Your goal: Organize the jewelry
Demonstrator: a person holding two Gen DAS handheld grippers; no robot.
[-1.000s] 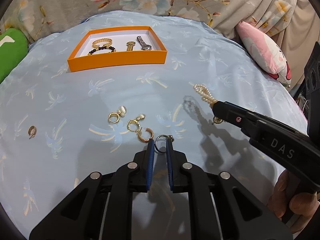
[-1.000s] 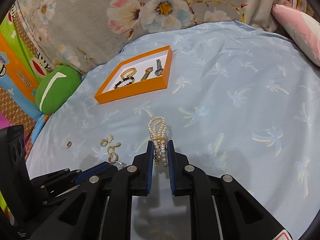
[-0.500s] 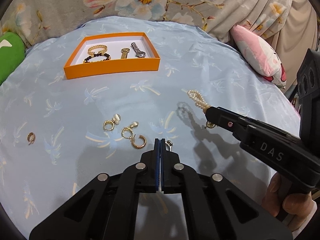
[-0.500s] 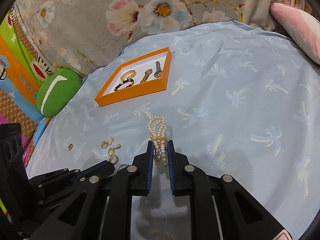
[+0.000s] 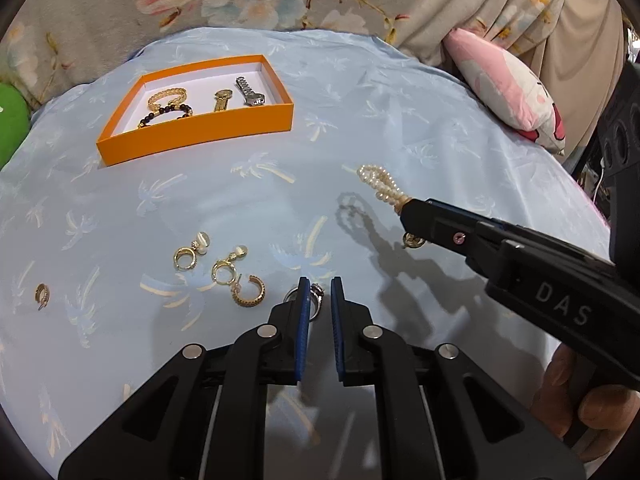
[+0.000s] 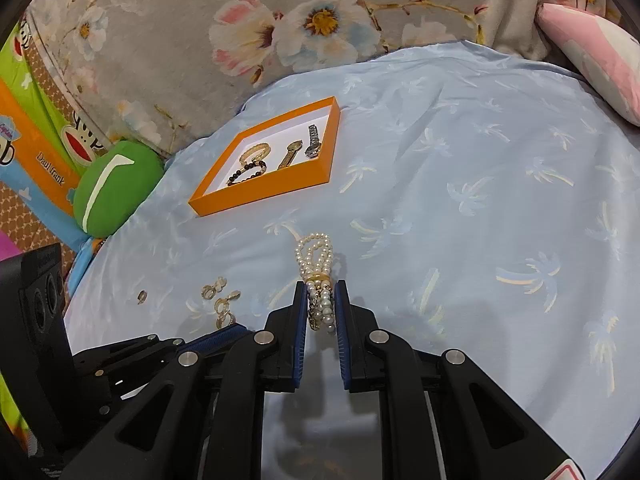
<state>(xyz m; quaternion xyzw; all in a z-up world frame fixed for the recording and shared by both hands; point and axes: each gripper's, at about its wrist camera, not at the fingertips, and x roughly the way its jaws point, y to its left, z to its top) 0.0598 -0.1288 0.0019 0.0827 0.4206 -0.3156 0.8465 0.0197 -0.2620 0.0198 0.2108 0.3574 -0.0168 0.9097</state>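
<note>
Far left, right wrist view: a round green cushion (image 6: 118,188) with a white curved stripe; behind it a printed cloth with a cartoon monkey face and writing that seems to read "Daul frank", though I cannot be sure of the first letter.
Small gold hoop (image 5: 41,293): lies alone on the bed's pale blue sheet (image 5: 400,128), which is smooth, slightly glossy and printed with palm trees.
Orange tray (image 5: 200,136): a shallow rectangular box with a white inside; it holds a woven gold bracelet (image 5: 167,96), a dark beaded bracelet (image 5: 166,114), a gold watch (image 5: 221,100) and a silver link watch (image 5: 250,92).
Gold earrings (image 5: 218,268): two round drops with pale stones and one open ribbed hoop, loose on the sheet near my left tips.
My left gripper (image 5: 319,294): its blue-padded jaws have just been opening and now stand a narrow gap apart; a thin silver ring (image 5: 316,298) with a small stone lies between the tips, and I cannot tell whether a pad touches it.
My right gripper (image 6: 320,298): jaws clamped on a bundle of pearl strands (image 6: 316,252) bound by a gold band, its loops sticking out past the tips above the sheet.
Right gripper body: matte black, marked "DAS" in the left wrist view.
Far right: a soft pink and white pillow (image 5: 508,92).
</note>
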